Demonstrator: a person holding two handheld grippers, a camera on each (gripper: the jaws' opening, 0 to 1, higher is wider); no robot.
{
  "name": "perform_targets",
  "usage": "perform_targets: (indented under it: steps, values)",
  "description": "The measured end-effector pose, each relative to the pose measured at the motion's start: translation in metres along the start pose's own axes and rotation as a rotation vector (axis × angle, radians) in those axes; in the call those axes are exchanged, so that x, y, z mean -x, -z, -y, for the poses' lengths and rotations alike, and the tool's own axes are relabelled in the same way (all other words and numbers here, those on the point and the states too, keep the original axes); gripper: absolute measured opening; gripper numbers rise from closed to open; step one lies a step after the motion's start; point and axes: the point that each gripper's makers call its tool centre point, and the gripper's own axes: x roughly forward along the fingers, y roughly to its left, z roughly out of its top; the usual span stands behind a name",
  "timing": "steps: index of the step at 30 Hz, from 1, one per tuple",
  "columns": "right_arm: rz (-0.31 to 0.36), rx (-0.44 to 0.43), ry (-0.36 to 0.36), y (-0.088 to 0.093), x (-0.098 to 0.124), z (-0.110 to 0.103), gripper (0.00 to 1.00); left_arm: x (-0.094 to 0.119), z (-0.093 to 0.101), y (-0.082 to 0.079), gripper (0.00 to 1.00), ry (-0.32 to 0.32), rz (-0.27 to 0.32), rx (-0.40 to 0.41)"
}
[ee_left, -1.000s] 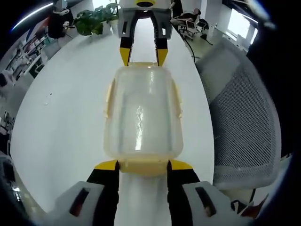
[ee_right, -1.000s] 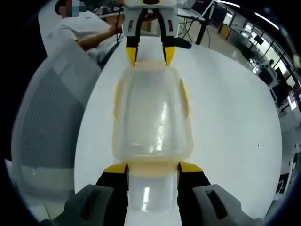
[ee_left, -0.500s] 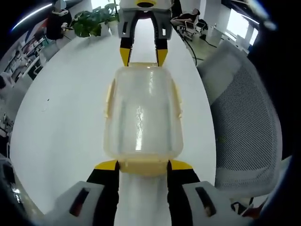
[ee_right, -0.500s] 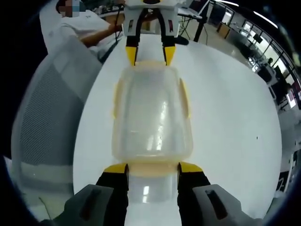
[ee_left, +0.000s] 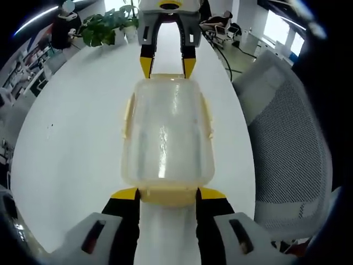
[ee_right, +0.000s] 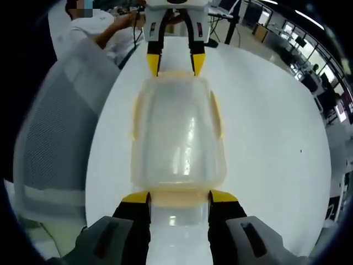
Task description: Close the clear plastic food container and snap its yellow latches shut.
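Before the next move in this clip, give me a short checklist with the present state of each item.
1. Lid seated on the clear plastic food container: ok, it sits on the base.
2. Left gripper at the near end's yellow latch: ok, jaws straddle it.
3. Right gripper at the opposite end latch: ok, jaws straddle it.
4. Long-side latches snapped down: cannot tell.
5. Container resting on the white round table: cannot tell; it may be lifted.
6. Grey mesh office chair apart from the container: ok.
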Motion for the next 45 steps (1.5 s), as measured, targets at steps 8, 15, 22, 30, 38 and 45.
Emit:
perform_targets:
  steps: [8,15,22,30,38,45]
  values:
    - [-0.003,-0.007,0.003,0.011,0.006,0.0,0.39,-0.007,-0.002,-0.011,0.39,-0.004,0.004,-0.004]
    - [-0.012,-0.006,0.008,0.025,0.011,0.001,0.39,-0.011,-0.001,-0.024,0.39,0.004,0.009,-0.008]
    - [-0.02,-0.015,0.011,0.039,0.018,-0.001,0.39,-0.019,0.0,-0.038,0.39,0.008,0.019,-0.012]
    - [-0.034,-0.023,0.011,0.055,0.023,-0.003,0.39,-0.025,0.0,-0.054,0.39,0.019,0.025,-0.013]
    - [-0.035,-0.02,0.013,0.064,0.028,-0.002,0.39,-0.029,0.001,-0.064,0.39,0.017,0.025,-0.01]
    - [-0.038,-0.004,0.018,0.07,0.029,-0.001,0.39,-0.031,0.002,-0.069,0.39,0.012,0.022,0.004]
